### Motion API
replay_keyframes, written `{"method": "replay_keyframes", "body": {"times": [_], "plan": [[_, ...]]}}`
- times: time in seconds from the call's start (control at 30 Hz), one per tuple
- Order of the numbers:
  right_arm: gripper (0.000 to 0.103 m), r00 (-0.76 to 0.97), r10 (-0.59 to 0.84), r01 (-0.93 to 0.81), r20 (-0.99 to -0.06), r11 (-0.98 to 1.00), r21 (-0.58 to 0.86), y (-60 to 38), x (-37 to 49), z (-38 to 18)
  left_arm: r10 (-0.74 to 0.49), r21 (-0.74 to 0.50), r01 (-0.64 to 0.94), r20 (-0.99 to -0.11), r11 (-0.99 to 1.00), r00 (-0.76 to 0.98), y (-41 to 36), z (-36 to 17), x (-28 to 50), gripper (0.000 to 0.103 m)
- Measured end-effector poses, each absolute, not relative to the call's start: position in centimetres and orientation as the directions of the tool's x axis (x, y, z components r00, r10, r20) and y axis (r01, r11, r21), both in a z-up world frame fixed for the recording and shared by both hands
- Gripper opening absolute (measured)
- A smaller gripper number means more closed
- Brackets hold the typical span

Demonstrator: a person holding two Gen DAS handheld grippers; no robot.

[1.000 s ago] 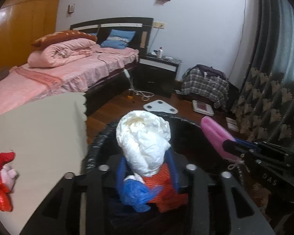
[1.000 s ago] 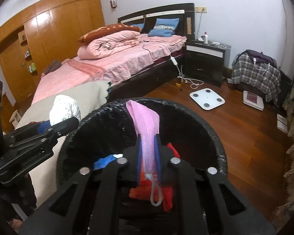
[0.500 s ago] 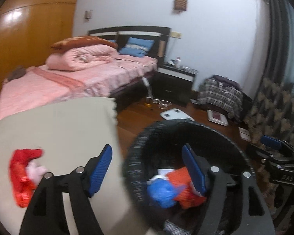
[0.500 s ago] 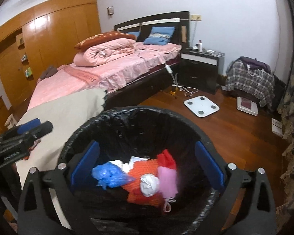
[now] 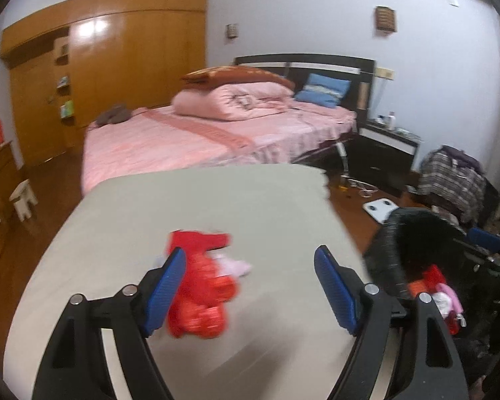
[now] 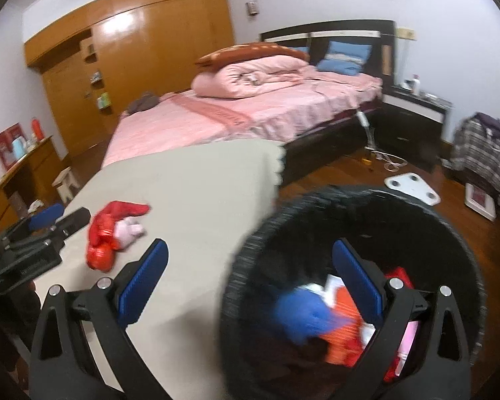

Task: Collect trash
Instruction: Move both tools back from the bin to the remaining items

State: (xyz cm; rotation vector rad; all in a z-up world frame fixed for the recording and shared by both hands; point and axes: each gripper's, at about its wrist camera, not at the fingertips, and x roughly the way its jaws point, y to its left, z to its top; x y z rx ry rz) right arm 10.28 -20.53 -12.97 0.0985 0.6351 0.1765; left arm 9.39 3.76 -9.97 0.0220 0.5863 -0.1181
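Both grippers' fingers gape empty; red wrapper on table beside bin.

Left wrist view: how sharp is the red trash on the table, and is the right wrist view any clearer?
Left wrist view: the red trash is smeared by motion blur, and glare sits on the wardrobe. Right wrist view: that trash reads sharper, but the bin rim and blue bag are streaked; fisheye bends the edges.
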Motion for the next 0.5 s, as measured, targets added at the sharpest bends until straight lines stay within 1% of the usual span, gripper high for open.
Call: {"method": "replay_keyframes", "body": {"times": [0.27, 0.5], "plan": [[0.096, 0.768, 0.249, -0.212, -0.59, 0.968, 0.133, -14.7, 13.8, -13.7, -0.024, -0.014, 0.019, -0.576, 1.0, 0.817, 8.8, -11.6, 9.9, 0.077], [0.096, 0.742, 0.254, -0.235, -0.62, 0.965, 0.115, -11.3, 16.1, -15.7, 0.005, -0.027, -0.027, -0.601, 0.999, 0.799, 11.4, -13.1, 11.1, 0.077]]}}
